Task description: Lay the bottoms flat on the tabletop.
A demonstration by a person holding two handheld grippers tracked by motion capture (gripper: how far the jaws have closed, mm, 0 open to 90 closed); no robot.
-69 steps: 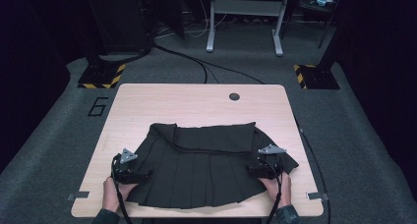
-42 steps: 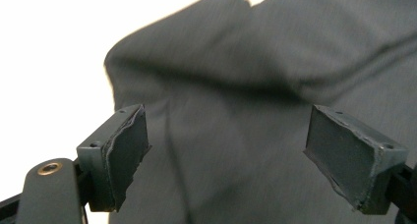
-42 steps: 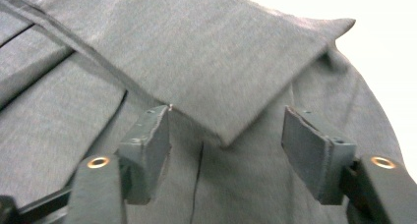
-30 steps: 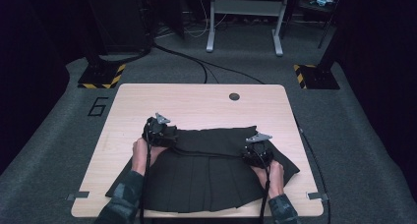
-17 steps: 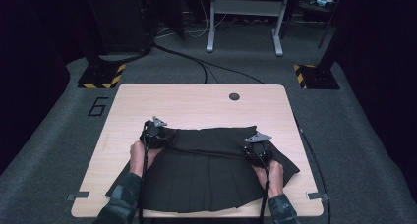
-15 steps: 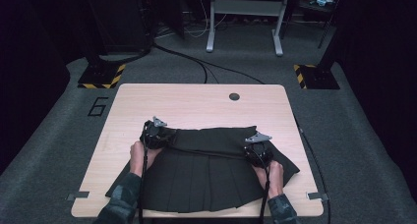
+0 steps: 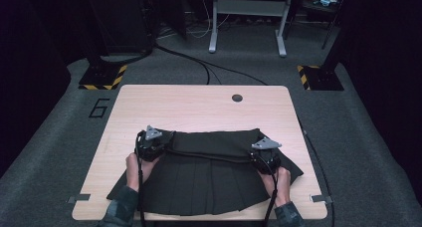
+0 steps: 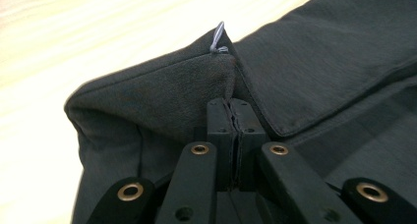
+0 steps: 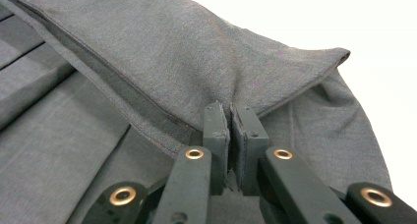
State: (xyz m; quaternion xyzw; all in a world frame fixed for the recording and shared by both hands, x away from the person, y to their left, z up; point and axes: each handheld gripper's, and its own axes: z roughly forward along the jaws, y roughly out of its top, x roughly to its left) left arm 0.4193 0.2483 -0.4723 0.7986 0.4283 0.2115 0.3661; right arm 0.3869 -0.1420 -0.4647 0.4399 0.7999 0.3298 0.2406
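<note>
Gripping a dark pleated skirt (image 7: 209, 174) at two points, a person works at a light wooden table (image 7: 199, 107) with a two-jaw tool in each hand. The left gripper (image 7: 149, 141) sits at the garment's upper left corner, its black jaws pressed together on a fold of the dark cloth, as its own camera shows (image 8: 234, 130). A small pale thread loop (image 8: 218, 37) sticks up from the fabric's edge just beyond those jaws. The right gripper (image 7: 264, 152) sits at the upper right corner of the skirt, and its jaws are likewise clamped on a pinch of fabric in its own view (image 9: 231, 135).

The skirt lies flat across the near half of the table, between the two tools. Its far edge is folded back toward the person, forming a band that runs from one gripper to the other, and its pleats fan out toward the near edge of the table. The lower left and right corners of the cloth reach close to the table's sides.

The person's left hand (image 7: 133, 168) and right hand (image 7: 279, 181) rest over the cloth behind the tools, with dark cables trailing back along the forearms. A round dark grommet (image 7: 237, 97) is set in the tabletop near its far edge, well apart from the skirt. A number 6 (image 7: 99, 108) is marked on the grey floor beside the table's left side.
</note>
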